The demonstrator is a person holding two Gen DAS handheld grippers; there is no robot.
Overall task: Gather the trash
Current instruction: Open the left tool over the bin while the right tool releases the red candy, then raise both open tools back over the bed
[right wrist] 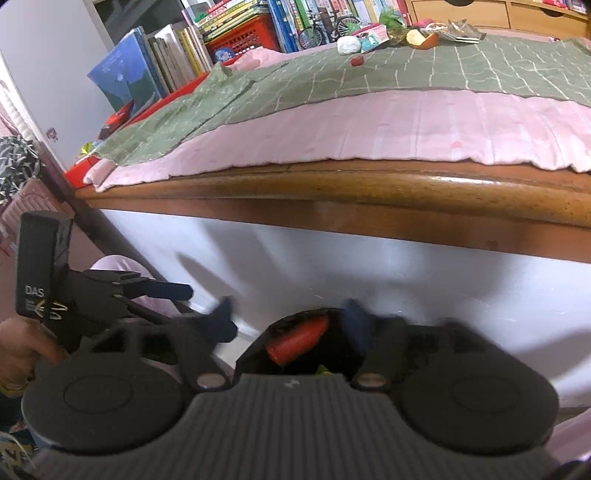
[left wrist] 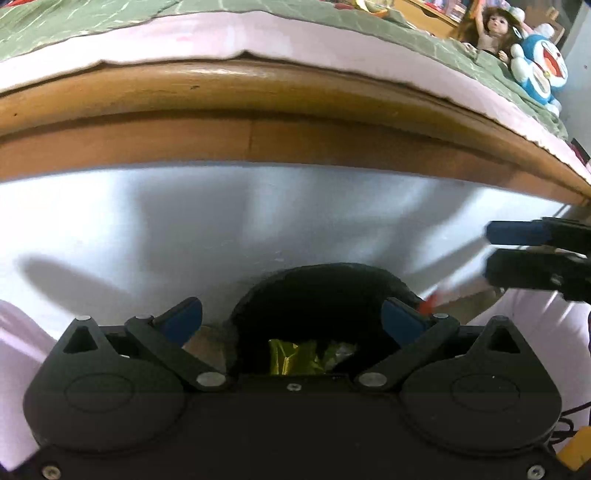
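A black trash bag hangs below the bed edge, mouth up. In the left wrist view my left gripper stands wide open around the mouth, with a gold wrapper lying inside. My right gripper reaches in from the right. In the right wrist view the right gripper is open and blurred above the bag. A red piece of trash lies in the mouth, free of the pads. More trash lies far back on the bed: a white wad, an orange peel and wrappers.
The wooden bed rail overhangs the bag, above a white panel. A green checked cover and pink sheet lie on the bed. Books stand at its left, a doll and blue plush at its right. A hand holds the left gripper.
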